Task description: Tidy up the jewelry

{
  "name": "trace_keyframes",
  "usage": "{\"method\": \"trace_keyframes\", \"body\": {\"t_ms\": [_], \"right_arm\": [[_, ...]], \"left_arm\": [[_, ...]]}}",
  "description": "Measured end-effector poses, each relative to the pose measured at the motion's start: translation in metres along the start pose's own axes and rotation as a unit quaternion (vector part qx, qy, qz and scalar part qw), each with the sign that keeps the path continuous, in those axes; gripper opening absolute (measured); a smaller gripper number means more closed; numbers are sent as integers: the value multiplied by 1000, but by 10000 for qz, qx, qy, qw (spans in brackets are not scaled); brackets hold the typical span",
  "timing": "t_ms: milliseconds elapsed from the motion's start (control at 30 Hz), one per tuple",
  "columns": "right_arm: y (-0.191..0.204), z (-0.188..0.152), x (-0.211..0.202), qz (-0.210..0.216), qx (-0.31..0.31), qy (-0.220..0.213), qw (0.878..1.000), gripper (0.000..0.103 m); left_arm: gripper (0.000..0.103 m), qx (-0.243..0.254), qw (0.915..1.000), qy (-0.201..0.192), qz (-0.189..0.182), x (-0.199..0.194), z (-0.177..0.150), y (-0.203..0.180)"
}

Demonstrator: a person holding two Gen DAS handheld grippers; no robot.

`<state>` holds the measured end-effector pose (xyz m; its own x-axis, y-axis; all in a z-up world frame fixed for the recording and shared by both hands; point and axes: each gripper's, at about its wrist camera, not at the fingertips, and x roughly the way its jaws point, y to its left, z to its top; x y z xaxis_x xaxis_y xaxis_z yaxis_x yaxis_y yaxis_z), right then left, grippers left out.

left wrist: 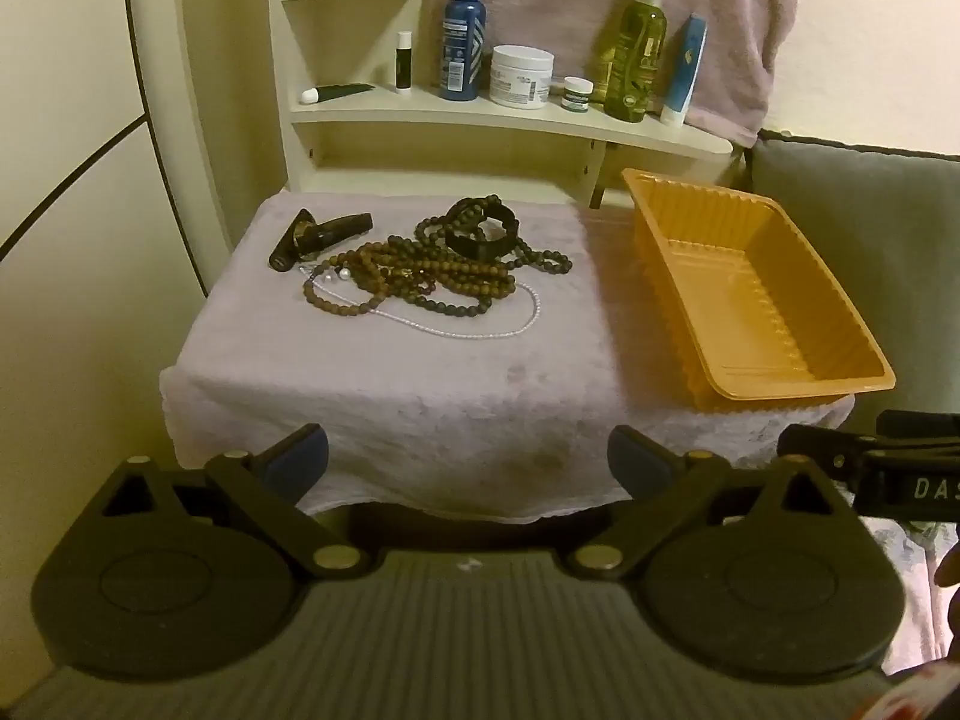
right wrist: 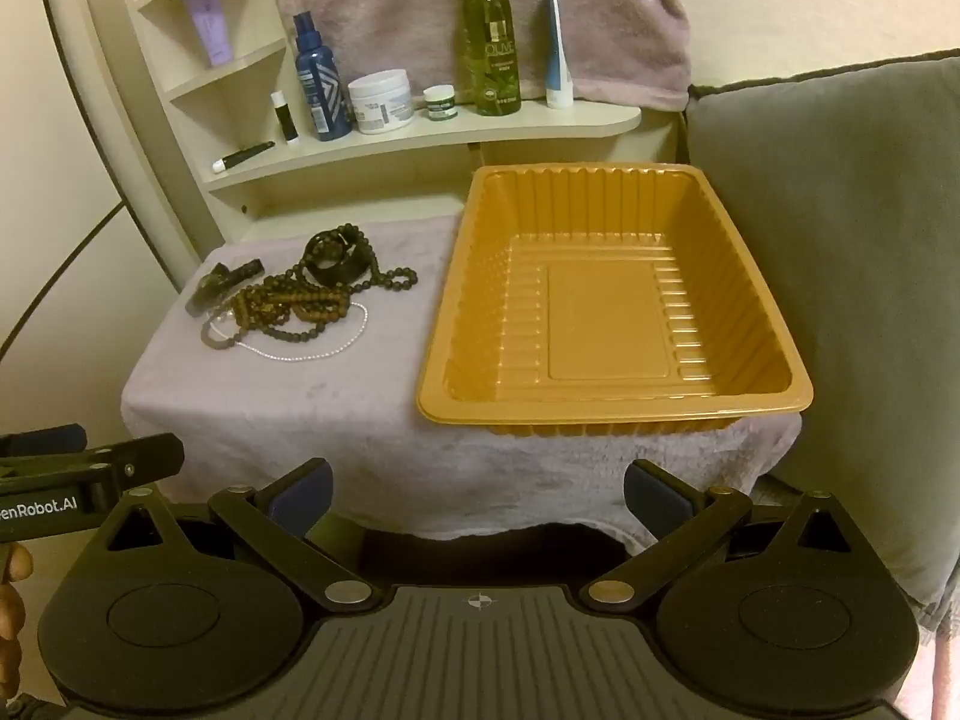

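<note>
A heap of jewelry lies on a towel-covered stand [left wrist: 420, 408]: brown bead strands [left wrist: 414, 279], darker beads [left wrist: 534, 255], a thin pearl necklace [left wrist: 480, 330], a black bangle [left wrist: 480, 228] and a dark hair clip [left wrist: 318, 237]. To their right an orange plastic tray [left wrist: 840, 354] stands with nothing in it. The right wrist view shows the same bead strands [right wrist: 288, 303], the bangle [right wrist: 336, 261] and the tray [right wrist: 456, 324]. My left gripper [left wrist: 468, 462] hangs open before the stand's near edge, well short of the heap. My right gripper [right wrist: 477, 495] is open in front of the tray, holding nothing.
A cream shelf [left wrist: 510, 114] behind the stand carries bottles, jars and tubes. A pink towel [left wrist: 600, 0] hangs above it. A grey cushion [right wrist: 840, 240] rises to the right of the tray. A curved wall panel is on the left.
</note>
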<state>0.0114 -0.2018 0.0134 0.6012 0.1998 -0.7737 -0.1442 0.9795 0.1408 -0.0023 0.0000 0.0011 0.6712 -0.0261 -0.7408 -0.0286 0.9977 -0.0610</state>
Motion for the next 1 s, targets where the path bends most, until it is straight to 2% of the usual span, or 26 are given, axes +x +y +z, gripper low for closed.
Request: {"method": "trace_keyframes", "body": {"t_ms": [1000], "right_arm": [[1,4,-3,-33,-1,-54,10000,102]], "left_arm": [[99,-13,10000,-21,-51,-2,1,-1]]}}
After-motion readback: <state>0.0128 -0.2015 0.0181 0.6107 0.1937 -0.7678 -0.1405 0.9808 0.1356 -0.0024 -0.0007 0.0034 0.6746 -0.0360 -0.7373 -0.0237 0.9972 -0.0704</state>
